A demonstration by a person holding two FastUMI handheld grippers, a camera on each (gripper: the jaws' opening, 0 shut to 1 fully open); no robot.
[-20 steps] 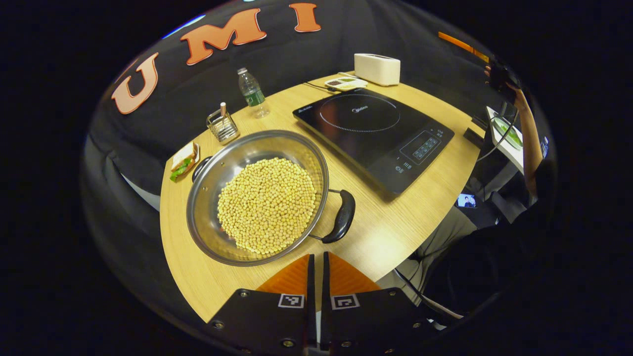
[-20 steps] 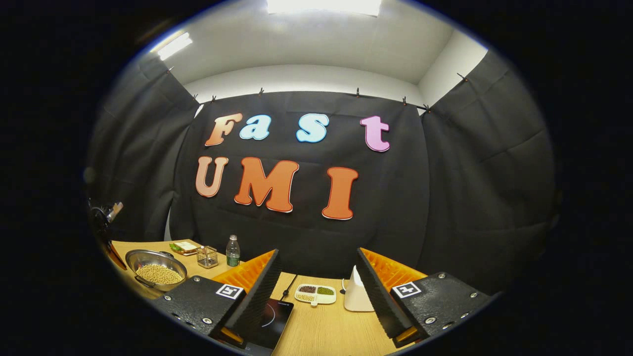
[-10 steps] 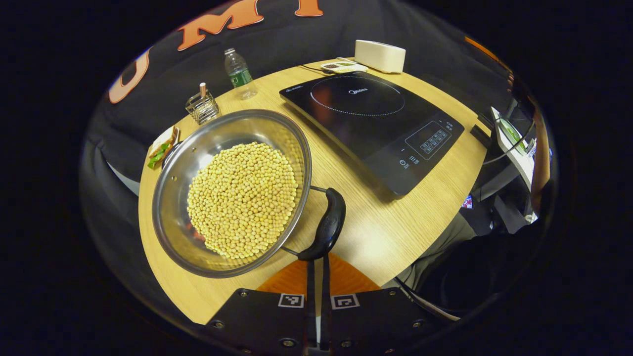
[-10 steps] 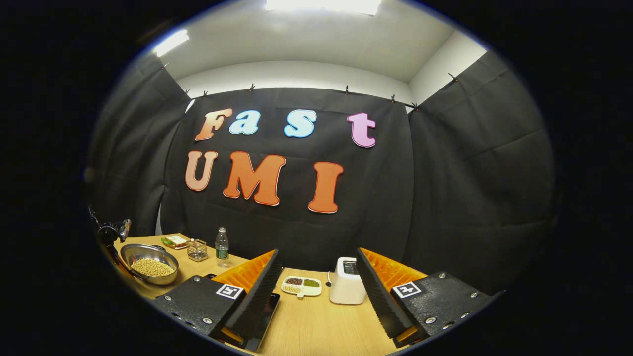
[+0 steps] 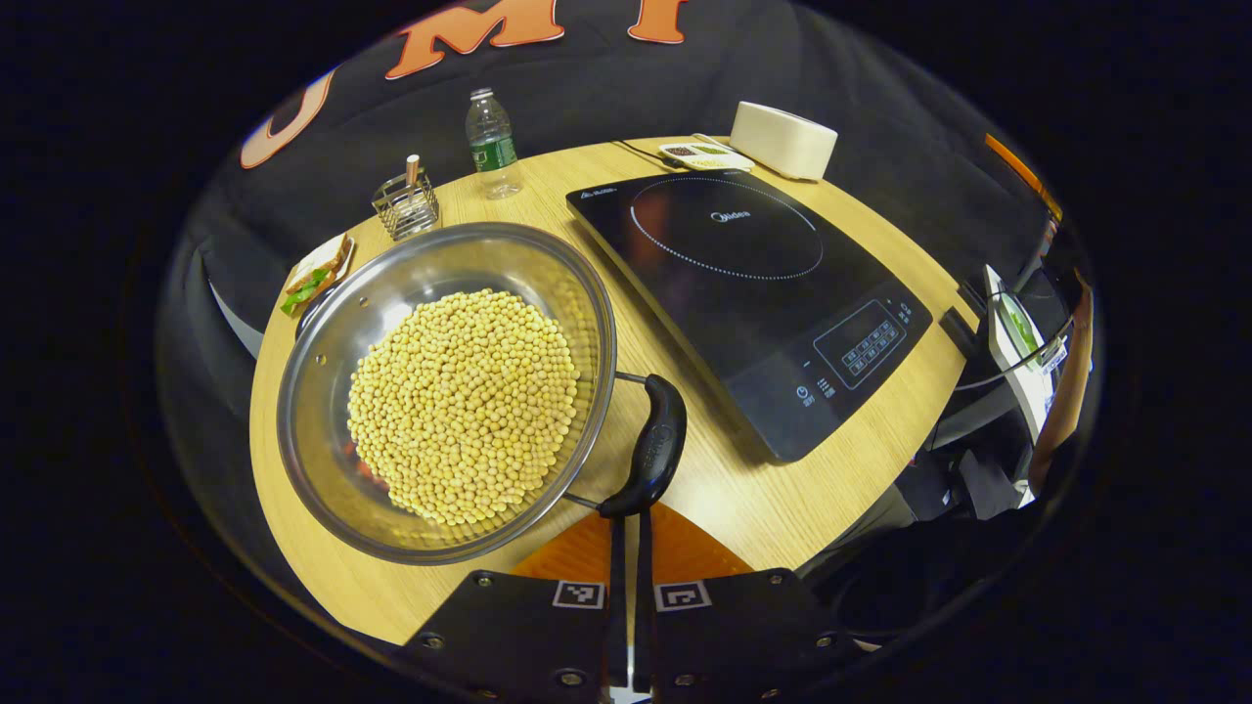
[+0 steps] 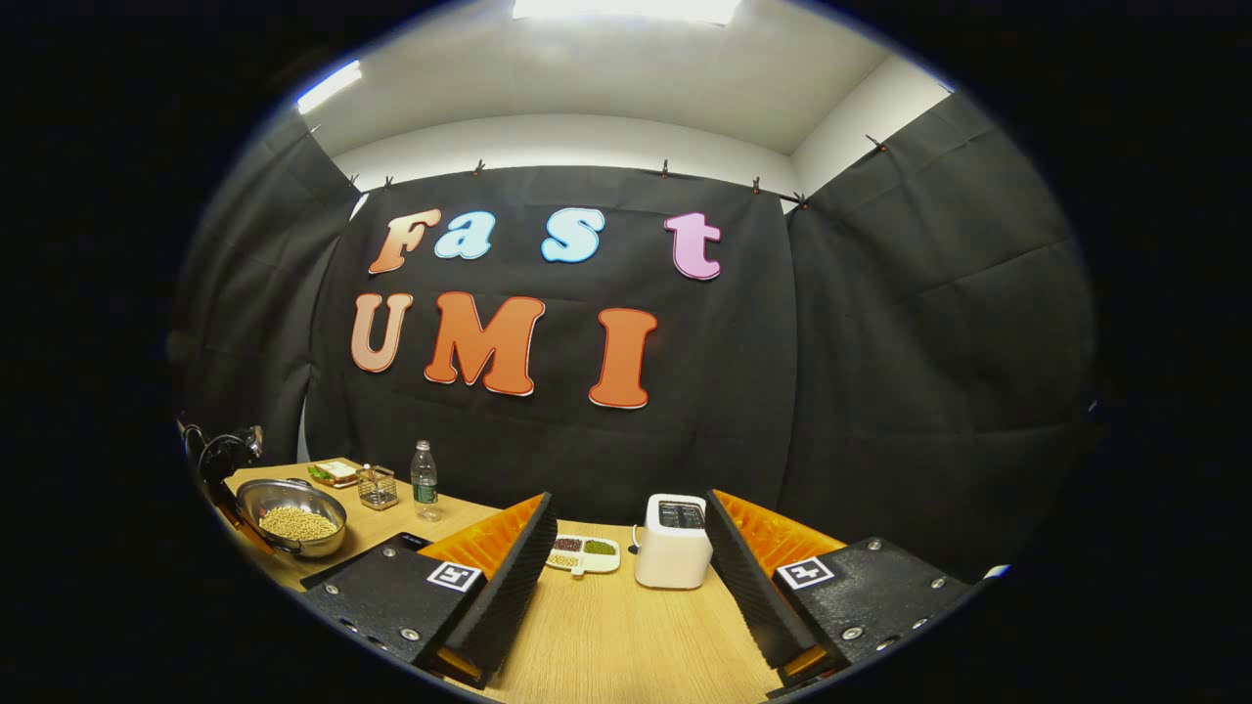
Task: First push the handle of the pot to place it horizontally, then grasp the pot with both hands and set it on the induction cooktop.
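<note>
A steel pot (image 5: 333, 332) full of pale beans sits on the wooden table (image 5: 763, 489), left of the black induction cooktop (image 5: 753, 284). Its black near handle (image 5: 653, 445) points toward the table's front right. My left gripper (image 5: 629, 523) is shut, and its tips touch the near end of that handle. My right gripper (image 6: 626, 548) is held open and empty, above the table and well right of the pot (image 6: 293, 510). The left gripper (image 6: 227, 458) appears as a dark shape beside the pot in the right gripper view.
A water bottle (image 5: 492, 147), a wire holder (image 5: 406, 205) and a sandwich (image 5: 315, 279) stand behind the pot. A white toaster (image 5: 782, 137) and a small divided dish (image 5: 704, 152) lie beyond the cooktop. A person's arm (image 5: 1061, 391) is at the right edge.
My left gripper has come down and forward until its shut tips reached the end of the pot's handle. The right gripper stays open; its view has swung slightly right.
</note>
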